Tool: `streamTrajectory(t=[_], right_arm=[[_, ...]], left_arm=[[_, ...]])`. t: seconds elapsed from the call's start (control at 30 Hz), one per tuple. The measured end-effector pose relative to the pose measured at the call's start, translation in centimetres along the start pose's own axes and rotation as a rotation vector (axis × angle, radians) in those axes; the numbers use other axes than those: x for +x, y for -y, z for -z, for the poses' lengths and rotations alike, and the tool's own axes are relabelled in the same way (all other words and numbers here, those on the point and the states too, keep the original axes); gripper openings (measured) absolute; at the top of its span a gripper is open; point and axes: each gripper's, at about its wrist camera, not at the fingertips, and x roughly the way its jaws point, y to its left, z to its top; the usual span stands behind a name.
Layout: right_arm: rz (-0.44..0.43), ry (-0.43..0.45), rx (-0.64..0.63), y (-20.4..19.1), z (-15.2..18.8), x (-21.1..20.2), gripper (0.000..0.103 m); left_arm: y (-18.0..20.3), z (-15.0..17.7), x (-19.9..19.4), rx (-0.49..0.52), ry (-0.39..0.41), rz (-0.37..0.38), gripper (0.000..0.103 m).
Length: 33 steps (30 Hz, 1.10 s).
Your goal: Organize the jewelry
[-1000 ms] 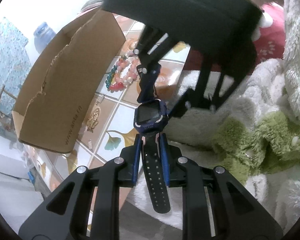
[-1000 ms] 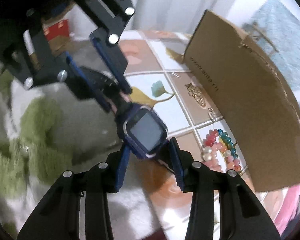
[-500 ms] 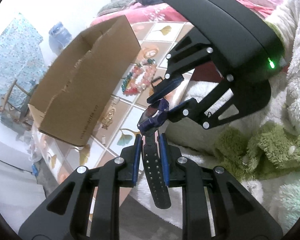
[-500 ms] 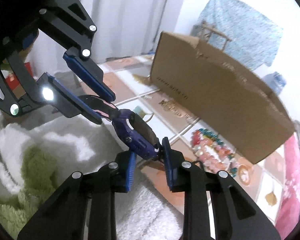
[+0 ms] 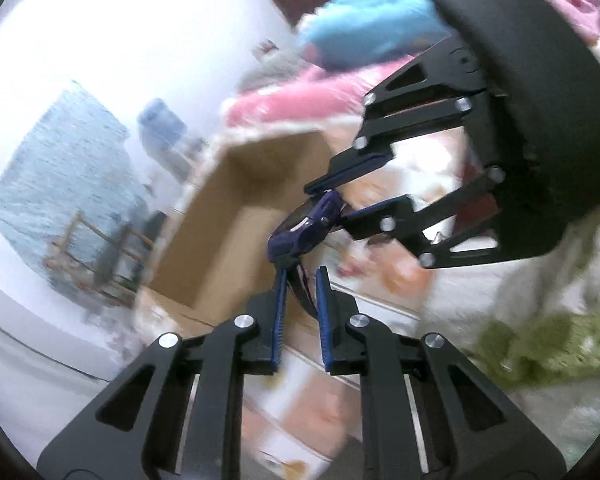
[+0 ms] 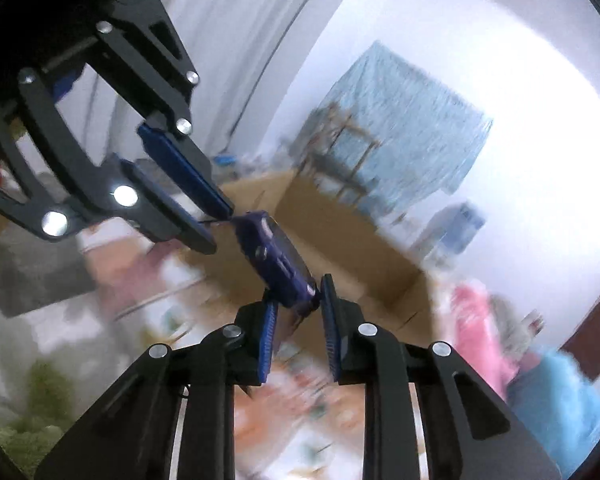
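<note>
the blue watch [image 5: 306, 226] hangs in the air above the open cardboard box [image 5: 236, 220], strung between both tools. the left gripper [image 5: 300, 280] is closing on the dark strap, and the right gripper [image 6: 296, 300] is closing on the other end beside the watch body. judged risk: opposing pulls could slip the thin strap out, dropping the watch outside the box. the case looks hard, glossy, rounded; the strap rubbery; the box matte, with a torn edge.

Tiled floor [image 5: 300, 412] motion-blurred.
</note>
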Motion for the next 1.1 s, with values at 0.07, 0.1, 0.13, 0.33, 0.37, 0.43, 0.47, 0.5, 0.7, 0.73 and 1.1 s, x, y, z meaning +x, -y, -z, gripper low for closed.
streamTrajectory(t=[0.07, 0.1, 0.13, 0.33, 0.37, 0.43, 0.47, 0.5, 0.7, 0.73, 1.1], right_arm=[[0.03, 0.033, -0.037, 1.7, -1.7, 0.8, 0.02], [0.039, 0.042, -0.054, 2.0, -2.3, 1.2, 0.02], [0.059, 0.059, -0.084, 2.9, -3.2, 2.0, 0.019], [0.03, 0.061, -0.167, 5.5, -6.2, 7.5, 0.017], [0.017, 0.052, -0.187, 5.6, -6.3, 8.4, 0.017], [-0.009, 0.027, -0.238, 5.7, -6.4, 10.1, 0.017], [-0.023, 0.016, -0.257, 5.8, -6.3, 10.8, 0.016], [-0.036, 0.003, -0.281, 5.8, -6.2, 11.5, 0.015], [-0.13, -0.076, -0.393, 4.9, -5.6, 15.9, 0.015], [-0.146, -0.092, -0.413, 4.8, -5.4, 16.8, 0.015], [-0.198, -0.094, -0.501, 3.9, -7.2, 24.1, 0.015]], left_arm=[[-2.2, -1.0, 0.0, -0.022, 0.028, -0.033, 0.014], [-3.4, -1.5, 0.1, -0.035, 0.042, -0.049, 0.013], [-4.3, -1.8, 0.1, -0.044, 0.052, -0.061, 0.013], [-10.1, -2.7, 3.9, -0.124, 0.055, -0.147, 0.013], [-10.9, -2.5, 5.0, -0.147, 0.04, -0.151, 0.013], [-12.5, -1.8, 7.6, -0.197, -0.004, -0.131, 0.014], [-13.0, -1.6, 8.7, -0.218, -0.024, -0.12, 0.014], [-13.6, -1.2, 9.8, -0.245, -0.045, -0.107, 0.014], [-16.0, 1.0, 13.4, -0.367, -0.105, -0.06, 0.014], [-16.3, 1.3, 13.6, -0.382, -0.11, -0.068, 0.014], [-21.1, 5.3, 9.9, -0.695, -0.022, -0.21, 0.014]])
